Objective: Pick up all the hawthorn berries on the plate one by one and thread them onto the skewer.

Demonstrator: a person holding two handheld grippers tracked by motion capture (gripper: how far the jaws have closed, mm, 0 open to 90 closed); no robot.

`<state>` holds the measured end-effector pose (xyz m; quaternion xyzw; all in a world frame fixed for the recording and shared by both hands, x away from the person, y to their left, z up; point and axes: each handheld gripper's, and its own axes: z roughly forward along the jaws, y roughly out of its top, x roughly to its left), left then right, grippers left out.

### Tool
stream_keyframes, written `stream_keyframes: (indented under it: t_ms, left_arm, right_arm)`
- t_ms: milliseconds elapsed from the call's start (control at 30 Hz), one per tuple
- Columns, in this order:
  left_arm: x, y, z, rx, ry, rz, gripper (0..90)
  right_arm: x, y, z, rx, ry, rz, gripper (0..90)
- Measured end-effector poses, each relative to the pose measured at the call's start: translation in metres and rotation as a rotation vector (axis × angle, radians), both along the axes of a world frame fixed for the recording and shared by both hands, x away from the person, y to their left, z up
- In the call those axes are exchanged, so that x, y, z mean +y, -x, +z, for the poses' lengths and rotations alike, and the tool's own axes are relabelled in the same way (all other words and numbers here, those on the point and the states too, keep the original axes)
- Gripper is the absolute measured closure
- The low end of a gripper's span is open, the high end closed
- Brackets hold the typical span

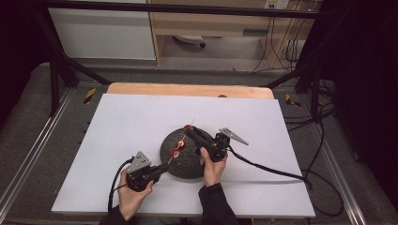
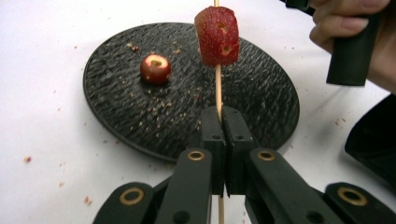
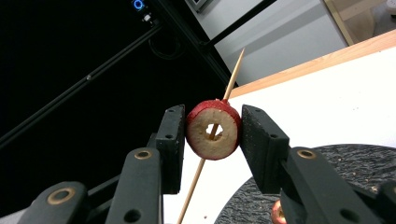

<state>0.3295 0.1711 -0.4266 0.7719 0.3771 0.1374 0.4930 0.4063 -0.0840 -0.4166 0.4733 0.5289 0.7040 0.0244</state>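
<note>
A thin wooden skewer (image 2: 218,88) rises from my left gripper (image 2: 223,119), whose jaws are shut on its lower end. A red fruit piece (image 2: 217,36) is threaded on it. My right gripper (image 3: 212,130) is shut on a cored red fruit slice (image 3: 214,145), and the skewer (image 3: 233,74) passes through the slice's hole with its tip beyond. Both meet over the black round plate (image 1: 187,165); from the lower left comes the left gripper (image 1: 165,168), from the right the right gripper (image 1: 190,129). Another red fruit piece (image 2: 155,69) lies loose on the plate (image 2: 261,93).
The plate sits on a white board (image 1: 141,122) over a wooden table (image 1: 187,89). Crumbs dot the plate and board. The right gripper's black cable (image 1: 272,171) trails off to the right. Black frame bars stand at the back and sides.
</note>
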Motion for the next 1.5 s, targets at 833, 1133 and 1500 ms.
stream_keyframes:
  t_ms: [833, 1133, 1500]
  left_arm:
    - [-0.014, -0.024, 0.014, -0.020, 0.018, -0.033, 88.6]
    - [-0.004, -0.021, 0.011, -0.014, 0.002, -0.038, 88.6]
    - [0.024, -0.016, 0.004, 0.018, -0.029, -0.020, 88.5]
  right_arm:
    - [0.001, 0.011, -0.002, -0.006, 0.047, 0.028, 61.2]
    - [-0.006, 0.012, 0.005, -0.023, 0.143, 0.043, 44.8]
    - [-0.013, 0.010, 0.004, 0.024, 0.378, 0.146, 12.3]
